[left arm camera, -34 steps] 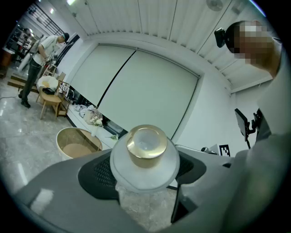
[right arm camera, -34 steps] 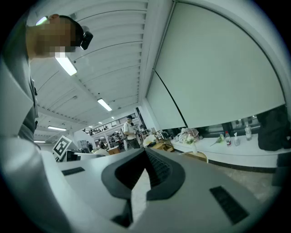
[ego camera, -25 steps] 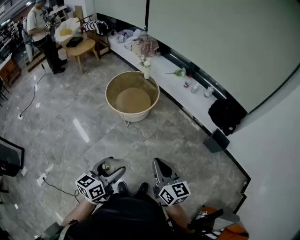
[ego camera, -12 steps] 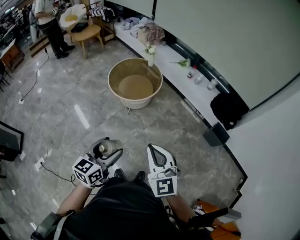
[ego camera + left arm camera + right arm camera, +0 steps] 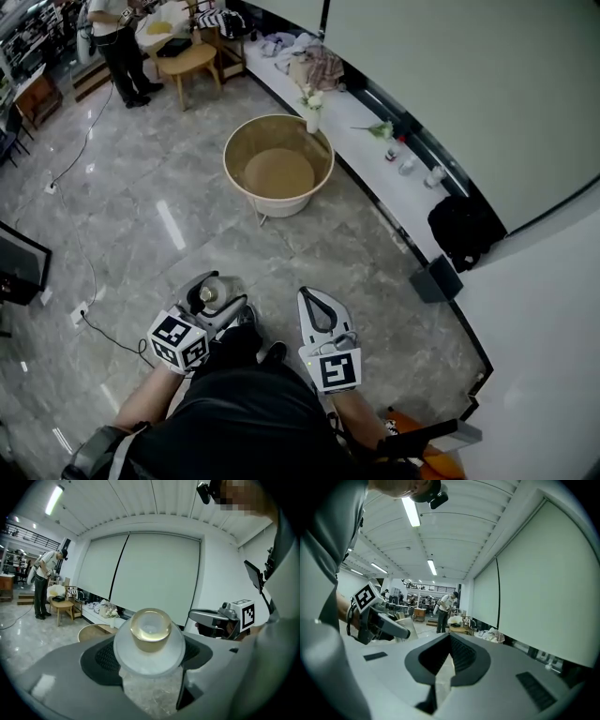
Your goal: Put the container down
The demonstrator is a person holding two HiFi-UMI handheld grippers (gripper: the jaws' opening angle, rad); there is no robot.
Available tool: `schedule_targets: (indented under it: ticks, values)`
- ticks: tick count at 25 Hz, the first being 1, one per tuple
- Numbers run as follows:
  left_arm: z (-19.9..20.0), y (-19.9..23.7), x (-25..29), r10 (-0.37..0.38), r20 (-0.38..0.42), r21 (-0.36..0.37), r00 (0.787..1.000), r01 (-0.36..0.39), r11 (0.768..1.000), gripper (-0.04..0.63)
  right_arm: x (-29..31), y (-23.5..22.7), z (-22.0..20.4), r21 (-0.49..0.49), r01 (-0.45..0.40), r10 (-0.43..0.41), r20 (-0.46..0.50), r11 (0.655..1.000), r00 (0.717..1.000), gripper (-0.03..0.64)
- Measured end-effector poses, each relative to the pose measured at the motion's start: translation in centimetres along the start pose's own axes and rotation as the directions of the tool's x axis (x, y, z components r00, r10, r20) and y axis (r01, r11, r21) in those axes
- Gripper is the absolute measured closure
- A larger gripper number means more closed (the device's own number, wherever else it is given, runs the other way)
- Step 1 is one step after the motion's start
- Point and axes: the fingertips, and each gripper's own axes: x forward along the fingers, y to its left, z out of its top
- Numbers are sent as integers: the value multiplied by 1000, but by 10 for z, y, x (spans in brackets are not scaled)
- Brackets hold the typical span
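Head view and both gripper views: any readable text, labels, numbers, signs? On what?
No readable words or numbers in any view.
Marker cubes on the left gripper and the right gripper: black-and-white square patterns only, no letters.
Container in the left gripper: no label shows.
Small bottles in the head view: too small to read.

The left gripper (image 5: 221, 298) hides most of the container (image 5: 208, 293). The items (image 5: 406, 167) on the ledge (image 5: 342, 141) are too small to identify.
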Motion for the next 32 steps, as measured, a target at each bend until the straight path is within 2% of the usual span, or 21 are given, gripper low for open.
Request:
schedule_targets:
  ticks: [3,7,10,15,20,26,32]
  values:
    - [-1,7,13,4,-10,-3,1000,-4,1000,255,9,-10,-9,24,10,-10,8,1000,1000,615]
    - [-1,21,34,-3,-20,-20,1000,3,1000,255,23,-26,-23,60,20,-18,-34,998,999,615]
    - [4,33,53,-17,-23,-30,1000,16,999,255,38,-37,-28,81,9,-2,-91,997,996,615]
    - [15,64,93,-36,-31,-32,999,35,999,255,80,-56,-35,87,-15,26,-119,996,993,615]
    - [30,109,129,-49,-45,-33,998,48,998,255,134,-90,-43,114,48,-33,-131,992,991,615]
    - [49,161,164,-76,-39,-44,996,74,996,255,183,-128,-54,100,128,-103,-224,987,969,615]
    - [57,206,188,-98,-46,-71,994,95,993,255,230,-142,-49,92,146,-121,-239,985,964,615]
